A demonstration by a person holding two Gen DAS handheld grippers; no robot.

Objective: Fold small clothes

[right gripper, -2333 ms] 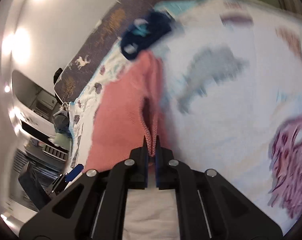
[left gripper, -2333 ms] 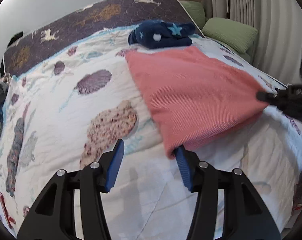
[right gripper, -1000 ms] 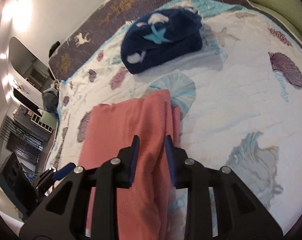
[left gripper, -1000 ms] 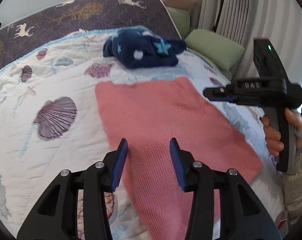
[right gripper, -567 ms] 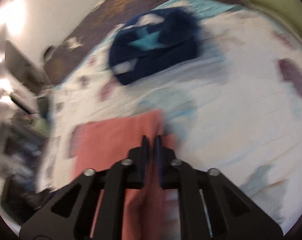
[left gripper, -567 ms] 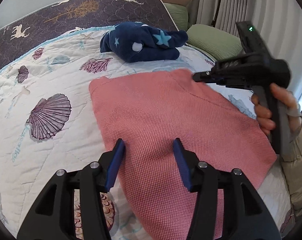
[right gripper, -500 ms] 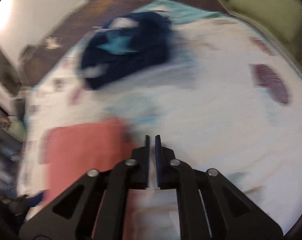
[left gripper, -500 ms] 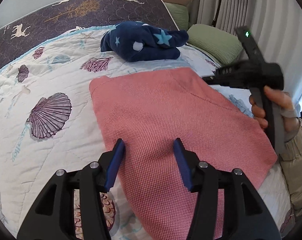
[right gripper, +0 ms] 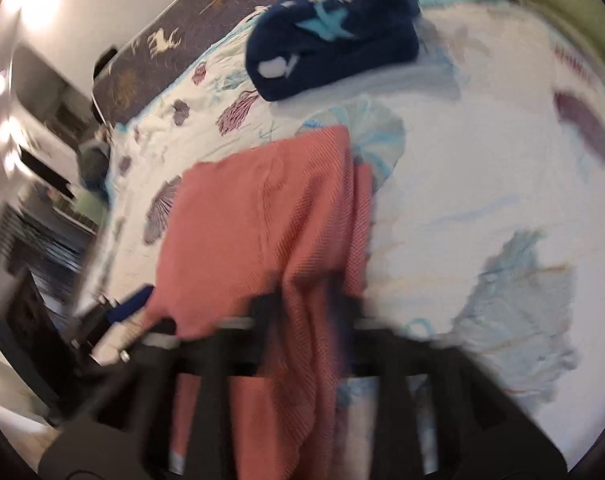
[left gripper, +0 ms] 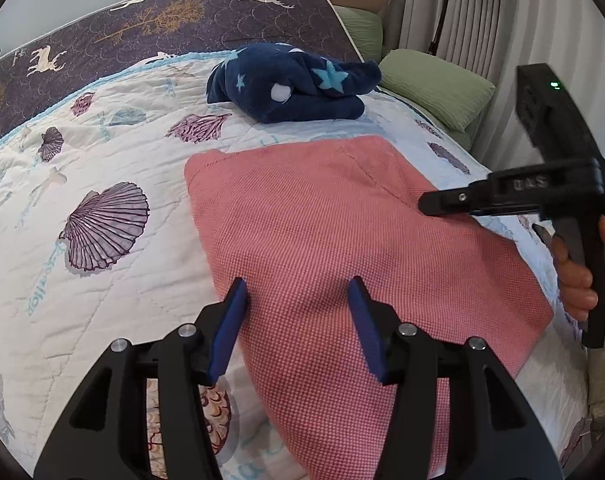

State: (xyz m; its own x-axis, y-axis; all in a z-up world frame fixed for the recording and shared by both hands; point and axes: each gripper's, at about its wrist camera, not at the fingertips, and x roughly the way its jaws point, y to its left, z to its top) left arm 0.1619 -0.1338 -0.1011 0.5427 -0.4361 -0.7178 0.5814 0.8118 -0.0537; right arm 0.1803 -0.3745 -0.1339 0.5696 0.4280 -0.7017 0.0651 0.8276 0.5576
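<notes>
A pink knit cloth point(left gripper: 342, 232) lies spread flat on the shell-print quilt point(left gripper: 102, 160). My left gripper point(left gripper: 296, 312) stands open just over the cloth's near left edge, nothing pinched between its blue pads. My right gripper point(left gripper: 424, 204), held by a hand point(left gripper: 574, 280), hovers over the cloth's right side. In the blurred right wrist view the right gripper point(right gripper: 310, 308) has its jaws opening, slightly apart, with the pink cloth point(right gripper: 262, 208) lying under and between them, not gripped. A folded layer shows along that cloth's right edge.
A navy fleece garment with stars point(left gripper: 294, 80) lies bundled near the head of the bed, beyond the cloth. Green pillows point(left gripper: 434, 88) and a curtain point(left gripper: 462, 12) are at the right. A dark patterned mattress edge point(left gripper: 162, 20) runs along the back.
The right gripper shut, swung away from the cloth's far corner, and now sits lower over the right side with jaws slightly apart. The left gripper spread a little and stayed in place.
</notes>
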